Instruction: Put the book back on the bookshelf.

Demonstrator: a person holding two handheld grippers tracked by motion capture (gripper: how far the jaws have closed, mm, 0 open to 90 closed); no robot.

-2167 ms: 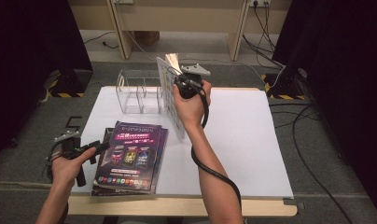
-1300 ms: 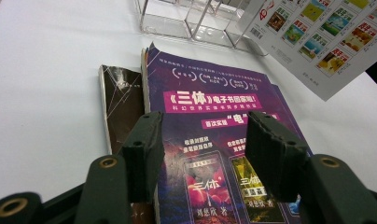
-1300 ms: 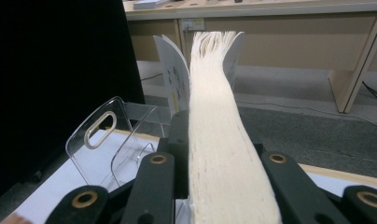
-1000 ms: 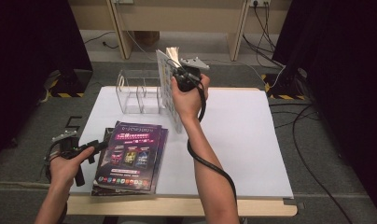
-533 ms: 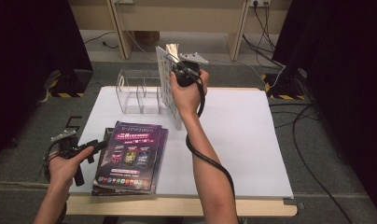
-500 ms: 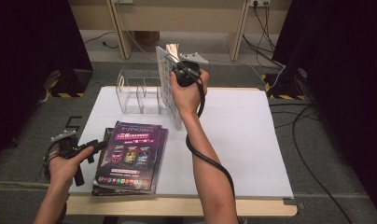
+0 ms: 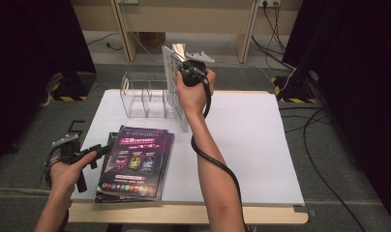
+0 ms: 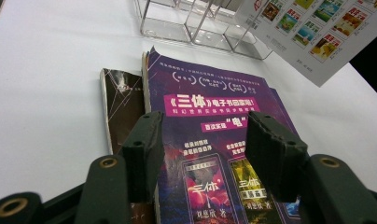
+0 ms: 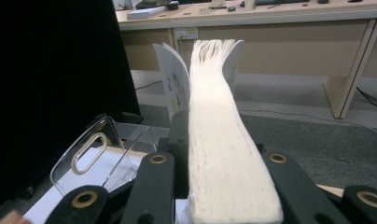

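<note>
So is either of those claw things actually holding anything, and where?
The right gripper clamps an upright book across its page edge, covers against the jaws. The left gripper is open above the purple book, holding nothing.

A thick book [image 7: 176,77] with a white, picture-covered back stands upright in the air above the clear rack [image 7: 147,96], its pages fanning at the top.

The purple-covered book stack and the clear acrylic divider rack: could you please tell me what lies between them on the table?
Nothing: in the high view, bare white tabletop separates the purple-covered book stack from the clear acrylic divider rack.
</note>
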